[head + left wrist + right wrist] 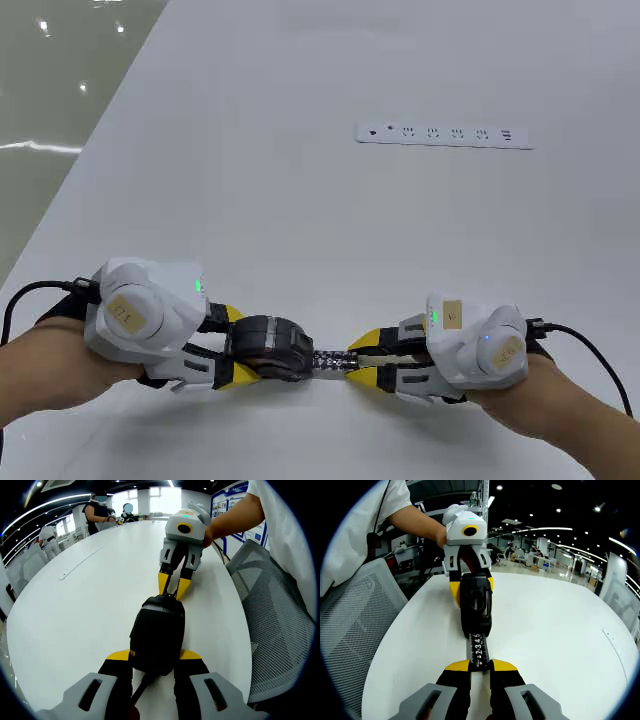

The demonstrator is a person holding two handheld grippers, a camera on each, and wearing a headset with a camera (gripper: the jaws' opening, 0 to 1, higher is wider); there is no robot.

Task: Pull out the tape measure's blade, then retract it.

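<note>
Black tape measure [268, 347] in closed left hand-held gripper [237, 345], blade [330, 360] in closed right hand-held gripper [362, 360]

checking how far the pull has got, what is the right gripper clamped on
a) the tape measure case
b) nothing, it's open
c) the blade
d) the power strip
c: the right gripper is shut on the blade, a short numbered stretch of which is out of the tape measure case, while the left gripper holds that case.

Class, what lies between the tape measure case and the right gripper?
A short stretch of numbered blade, from case to right gripper, in the right gripper view.
</note>
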